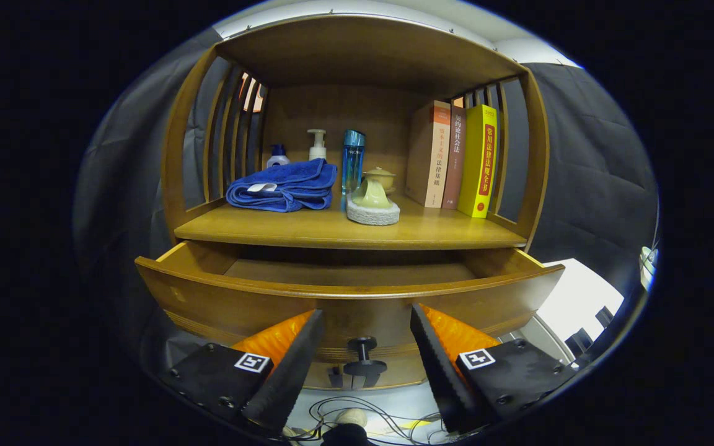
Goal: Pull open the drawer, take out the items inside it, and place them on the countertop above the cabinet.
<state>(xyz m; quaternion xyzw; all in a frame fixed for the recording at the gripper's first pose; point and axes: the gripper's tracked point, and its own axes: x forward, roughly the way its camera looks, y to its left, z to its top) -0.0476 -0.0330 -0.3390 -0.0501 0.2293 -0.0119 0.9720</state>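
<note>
1. The drawer (344, 291) stands pulled out below the surface (344, 229); the pulling step looks done.
2. The gripper (366, 334) has its jaws wide apart, holding nothing, either side of the drawer's knob (363, 356).
3. Next, I judge: rise above the drawer front and reach in; its contents are hidden.
4. Above the drawer, a towel (282, 186), bottle (352, 161), teapot (374, 192) and books (456, 158) crowd the surface.

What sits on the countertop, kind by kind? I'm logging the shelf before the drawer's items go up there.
Books: 3
Bottles: 3
Towel: 1
Teapot: 1
Cup: 1
Coaster: 1
Total: 10
The tongs are open at the drawer knob, holding nothing.
</note>
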